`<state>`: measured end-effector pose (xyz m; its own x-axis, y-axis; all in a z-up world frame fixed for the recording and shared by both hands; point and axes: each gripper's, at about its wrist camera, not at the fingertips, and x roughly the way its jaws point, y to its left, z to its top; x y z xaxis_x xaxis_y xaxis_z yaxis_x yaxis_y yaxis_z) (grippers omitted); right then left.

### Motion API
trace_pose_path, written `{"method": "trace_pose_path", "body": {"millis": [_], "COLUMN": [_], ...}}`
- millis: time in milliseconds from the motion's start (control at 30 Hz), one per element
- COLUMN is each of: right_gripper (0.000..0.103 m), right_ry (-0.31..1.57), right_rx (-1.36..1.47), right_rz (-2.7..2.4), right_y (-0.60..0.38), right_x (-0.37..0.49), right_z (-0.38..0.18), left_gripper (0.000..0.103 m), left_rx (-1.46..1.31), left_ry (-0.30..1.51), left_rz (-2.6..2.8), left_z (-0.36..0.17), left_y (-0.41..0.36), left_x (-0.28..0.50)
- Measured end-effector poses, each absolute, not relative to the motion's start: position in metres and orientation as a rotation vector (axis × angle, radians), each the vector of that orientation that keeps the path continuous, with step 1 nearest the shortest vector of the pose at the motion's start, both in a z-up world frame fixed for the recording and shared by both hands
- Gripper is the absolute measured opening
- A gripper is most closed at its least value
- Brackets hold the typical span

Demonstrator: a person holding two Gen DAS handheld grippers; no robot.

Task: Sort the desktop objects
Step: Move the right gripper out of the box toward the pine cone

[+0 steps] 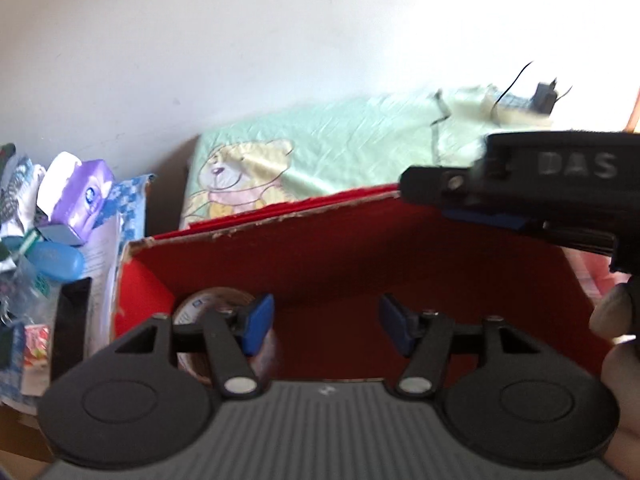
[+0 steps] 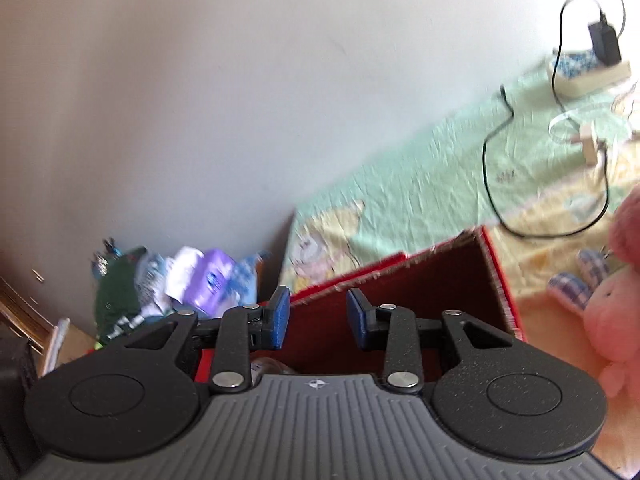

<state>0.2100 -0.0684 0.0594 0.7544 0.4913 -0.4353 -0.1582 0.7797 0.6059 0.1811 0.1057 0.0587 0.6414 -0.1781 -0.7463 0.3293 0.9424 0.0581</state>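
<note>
one red box (image 1: 360, 264), one tape roll (image 1: 208, 304), one pink plush toy (image 2: 616, 300), one charger (image 2: 604, 42)

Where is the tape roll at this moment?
In the left wrist view the tape roll lies inside the red box, in its left corner, just behind the open left gripper's left finger.

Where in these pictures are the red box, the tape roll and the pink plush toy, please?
Red box (image 1: 360, 264): left wrist view, on its inner back wall.
Tape roll (image 1: 200, 306): left wrist view, on its top face, inside the box.
Pink plush toy (image 2: 612, 320): right wrist view, on its body.
</note>
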Motion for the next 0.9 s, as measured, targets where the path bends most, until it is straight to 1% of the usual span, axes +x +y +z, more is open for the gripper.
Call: {"method": "trace_pose_path", "body": {"millis": [100, 167, 300, 433, 567, 667, 900], "right_gripper": [0.036, 0.036, 0.036, 0.036, 0.036, 0.036, 0.036], "right_ry": [0.518, 0.466, 0.436, 0.472, 0.529, 0.566, 0.71], "right_rx": [0.557, 0.561, 0.578, 0.593, 0.63, 0.678, 0.696], "right_rz": [0.388, 0.397, 0.376, 0.329, 0.301, 0.293, 0.303], "right_y": [-0.088, -0.103, -0.132, -0.151, -0.163, -0.172, -0.183], "right_x": [0.179, 0.157, 0.123, 0.103, 0.093, 0.088, 0.081], "right_z": [0.077, 0.085, 0.087, 0.076, 0.059, 0.048, 0.021], "left_gripper": [0.064, 0.066, 0.069, 0.072, 0.072, 0.071, 0.071], "left_rx": [0.168, 0.129, 0.071, 0.087, 0.096, 0.124, 0.142], "left_ry": [0.78, 0.762, 0.72, 0.714, 0.761, 0.839, 0.91], "left_rz": [-0.327, -0.365, -0.439, -0.52, -0.623, -0.701, -0.732], "left_z": [0.077, 0.086, 0.097, 0.097, 0.078, 0.06, 0.036], "left_y": [0.116, 0.123, 0.131, 0.12, 0.106, 0.09, 0.052], "left_x": [0.157, 0.14, 0.103, 0.067, 0.04, 0.03, 0.025]}}
